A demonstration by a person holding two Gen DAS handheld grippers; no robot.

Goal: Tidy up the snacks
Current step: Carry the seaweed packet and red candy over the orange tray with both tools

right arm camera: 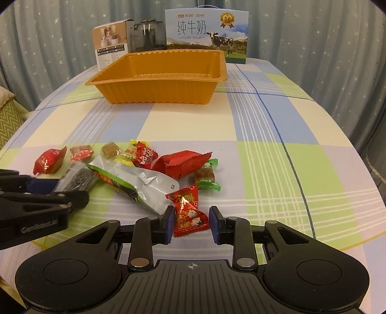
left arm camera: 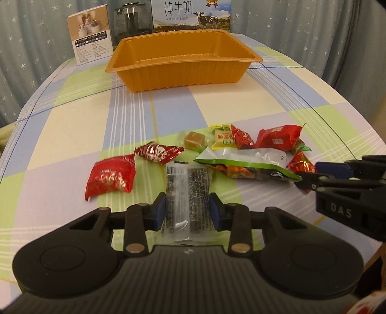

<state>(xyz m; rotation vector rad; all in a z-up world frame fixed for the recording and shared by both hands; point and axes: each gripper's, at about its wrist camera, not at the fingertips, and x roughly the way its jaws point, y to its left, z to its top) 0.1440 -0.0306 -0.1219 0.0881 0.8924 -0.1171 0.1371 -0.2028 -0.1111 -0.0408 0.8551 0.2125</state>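
On the table, near edge: both claws sit low over a loose scatter of wrapped snacks.
Left claw point(left arm camera: 187, 209): narrow, its blue pads pressed on the sides of a clear-and-dark seaweed packet point(left arm camera: 187, 190), which lies flat on the checked tablecloth point(left arm camera: 72, 125).
Right claw point(right arm camera: 191, 223): narrow around a red candy point(right arm camera: 189, 212); the left pad touches the wrapper, but a small gap shows at the right pad, so I cannot tell whether the grip is firm.
Close neighbours: a green-and-silver pouch point(right arm camera: 135, 183), a square red packet point(left arm camera: 111, 177), a big red packet point(right arm camera: 181, 161), a brown cube sweet point(left arm camera: 194, 140), a yellow sweet point(left arm camera: 223, 139), and a green-wrapped sweet point(right arm camera: 206, 176).
Farther out: the orange tray point(left arm camera: 183, 72) stands well apart from the pile, with nothing visible inside it.
Behind the tray: a milk carton box point(right arm camera: 210, 36), a small white box point(left arm camera: 91, 38), a dark jar point(left arm camera: 132, 21).
Progress: by my reading nothing is sorted yet; every snack in sight is on the cloth and has yet to be moved, presumably into the tray.
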